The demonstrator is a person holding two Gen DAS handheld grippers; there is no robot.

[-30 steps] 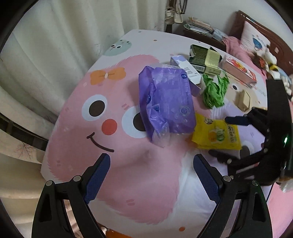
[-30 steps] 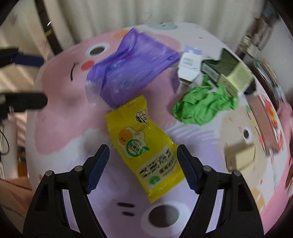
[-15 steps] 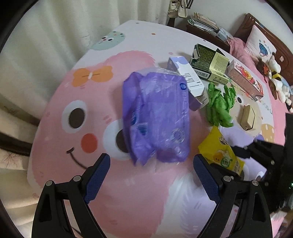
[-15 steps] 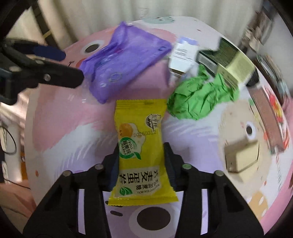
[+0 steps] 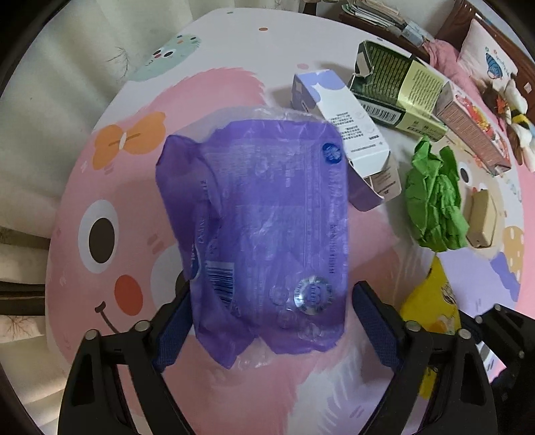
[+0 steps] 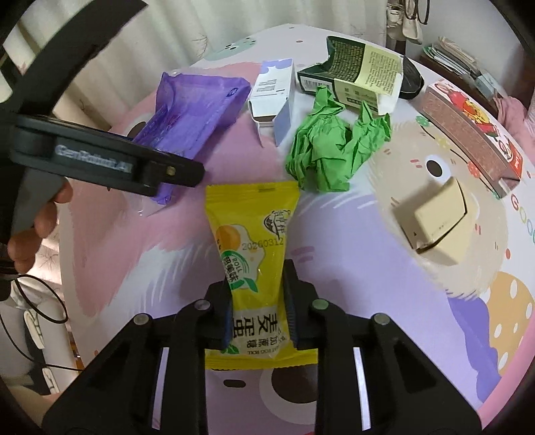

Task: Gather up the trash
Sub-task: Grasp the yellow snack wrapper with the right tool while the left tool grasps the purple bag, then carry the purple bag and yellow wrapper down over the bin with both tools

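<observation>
- Both claws have dropped onto their targets since 1 second ago.
- Right claw (image 6: pixel 257 301) is closing on the yellow snack wrapper (image 6: pixel 252 241), pads pinching its lower half on the surface (image 6: pixel 367 301).
- Left claw (image 5: pixel 267 318), jaws wide but narrowing, straddles the purple plastic pack (image 5: pixel 264 217).
- Both look light, soft, crinkly and slippery; grip mid-body.

a home bedroom: wooden headboard (image 5: pixel 481 20), printed pillow (image 5: pixel 488 57), stuffed toys (image 5: pixel 515 100), pale curtains (image 5: pixel 50 83).
</observation>
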